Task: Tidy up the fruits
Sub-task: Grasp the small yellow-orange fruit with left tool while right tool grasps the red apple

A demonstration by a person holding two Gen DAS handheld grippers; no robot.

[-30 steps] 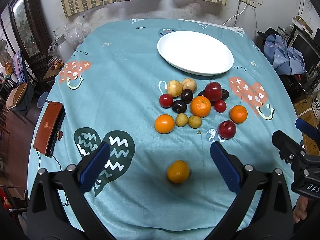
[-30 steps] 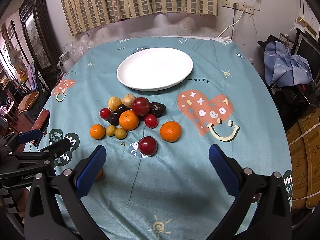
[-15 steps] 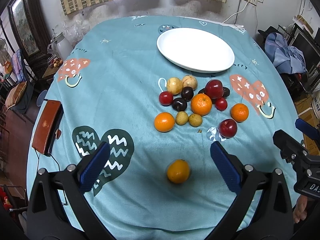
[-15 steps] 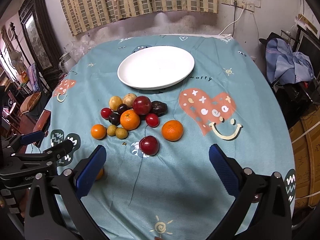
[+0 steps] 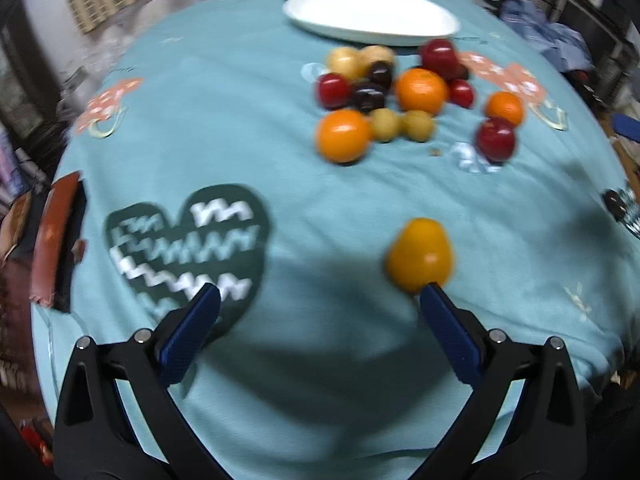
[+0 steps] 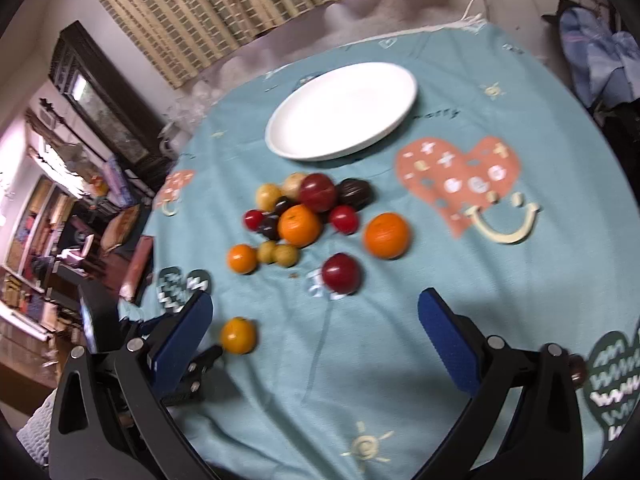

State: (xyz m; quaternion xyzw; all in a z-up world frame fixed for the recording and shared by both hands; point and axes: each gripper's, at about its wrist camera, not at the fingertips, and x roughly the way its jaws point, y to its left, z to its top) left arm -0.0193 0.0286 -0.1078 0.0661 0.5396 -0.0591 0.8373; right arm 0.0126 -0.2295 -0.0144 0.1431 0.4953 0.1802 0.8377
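Observation:
A lone yellow-orange fruit lies on the teal tablecloth, just beyond my left gripper's right fingertip; it also shows in the right wrist view. My left gripper is open and empty, low over the cloth. A cluster of oranges, red apples, dark plums and small yellow fruits lies further back, in front of the empty white plate. My right gripper is open and empty, with a red apple and an orange ahead of it. The plate shows behind the cluster.
A brown case lies at the table's left edge. The round table's edge drops off to cluttered furniture at the left and blue clothes at the right.
My left gripper has dropped lower and moved forward and left, so the lone fruit now sits by its right fingertip. My right gripper has tilted and moved closer to the fruit cluster.

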